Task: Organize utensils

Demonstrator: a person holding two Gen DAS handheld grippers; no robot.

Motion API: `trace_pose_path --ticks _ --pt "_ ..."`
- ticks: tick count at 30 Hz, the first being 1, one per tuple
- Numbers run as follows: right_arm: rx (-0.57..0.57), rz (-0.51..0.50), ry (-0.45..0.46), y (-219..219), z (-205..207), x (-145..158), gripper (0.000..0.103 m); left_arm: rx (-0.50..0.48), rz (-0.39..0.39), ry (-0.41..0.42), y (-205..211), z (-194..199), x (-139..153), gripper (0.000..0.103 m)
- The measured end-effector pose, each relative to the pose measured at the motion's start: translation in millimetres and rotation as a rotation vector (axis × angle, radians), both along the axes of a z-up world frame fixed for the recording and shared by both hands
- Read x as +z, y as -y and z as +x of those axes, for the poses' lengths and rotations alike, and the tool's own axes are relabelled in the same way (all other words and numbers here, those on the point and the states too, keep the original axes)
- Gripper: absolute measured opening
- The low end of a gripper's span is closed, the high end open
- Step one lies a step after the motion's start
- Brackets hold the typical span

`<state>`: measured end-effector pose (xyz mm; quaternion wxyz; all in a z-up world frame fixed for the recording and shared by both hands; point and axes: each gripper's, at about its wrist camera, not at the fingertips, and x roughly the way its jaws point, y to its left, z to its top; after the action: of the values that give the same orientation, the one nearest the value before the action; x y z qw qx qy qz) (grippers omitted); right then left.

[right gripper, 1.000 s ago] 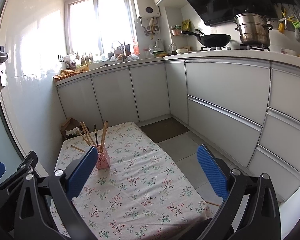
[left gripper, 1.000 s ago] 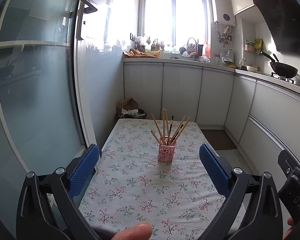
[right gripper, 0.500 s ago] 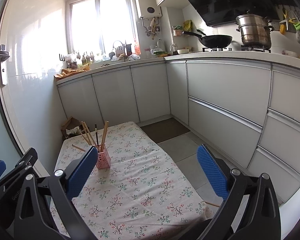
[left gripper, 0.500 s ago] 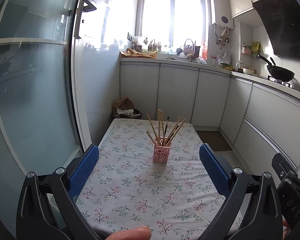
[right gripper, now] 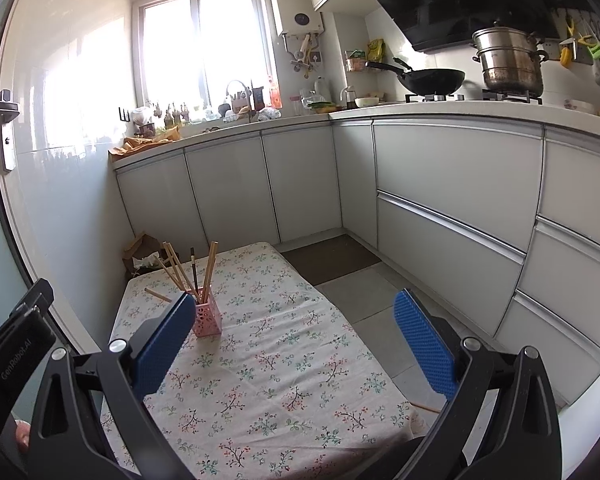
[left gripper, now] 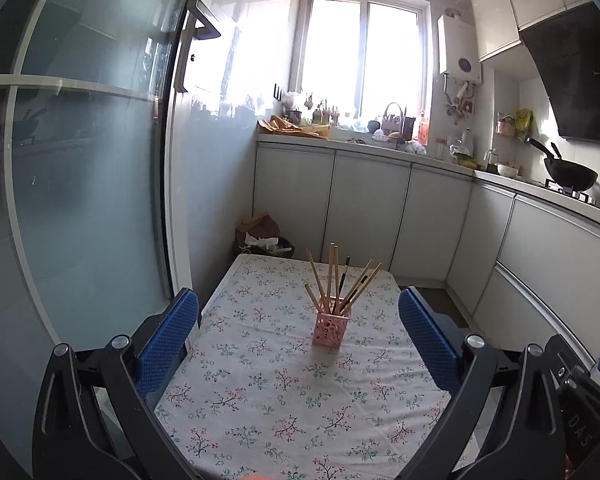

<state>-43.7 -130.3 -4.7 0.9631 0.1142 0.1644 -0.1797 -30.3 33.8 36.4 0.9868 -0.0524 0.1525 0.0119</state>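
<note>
Both grippers, left gripper [left gripper: 297, 334] and right gripper [right gripper: 293, 334], gaped wide and empty; pink holder [left gripper: 330, 327] stood mid-table dead ahead of left, chopsticks [left gripper: 334, 280] upright-splayed, left arm seemingly better aligned.

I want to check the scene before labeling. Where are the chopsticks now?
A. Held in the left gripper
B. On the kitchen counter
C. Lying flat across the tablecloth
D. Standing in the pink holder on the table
D: the chopsticks stand fanned out in the pink holder, both grippers open.
</note>
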Motion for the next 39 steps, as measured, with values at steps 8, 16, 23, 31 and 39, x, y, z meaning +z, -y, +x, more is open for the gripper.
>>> trace_pose_path --ticks 8,16,23,31,39 --pt "0.004 -0.003 0.008 -0.9 -1.4 1.2 0.097 -0.023 0.012 -0.034 3.7 3.1 -2.8 0.096" --pt "0.006 0.0 0.003 -0.1 -0.7 0.0 0.097 -0.024 0.021 -0.038 3.4 2.1 -3.7 0.096" --pt "0.006 -0.001 0.002 -0.2 -0.5 0.1 0.097 -0.023 0.019 -0.043 3.6 2.4 -4.7 0.096" --pt "0.007 -0.001 0.001 -0.4 -1.4 -0.1 0.097 -0.024 0.018 -0.044 3.8 1.9 -4.7 0.096" --pt "0.009 -0.001 -0.001 -0.2 -1.6 -0.2 0.097 -0.021 0.02 -0.048 2.3 2.9 -5.6 0.096"
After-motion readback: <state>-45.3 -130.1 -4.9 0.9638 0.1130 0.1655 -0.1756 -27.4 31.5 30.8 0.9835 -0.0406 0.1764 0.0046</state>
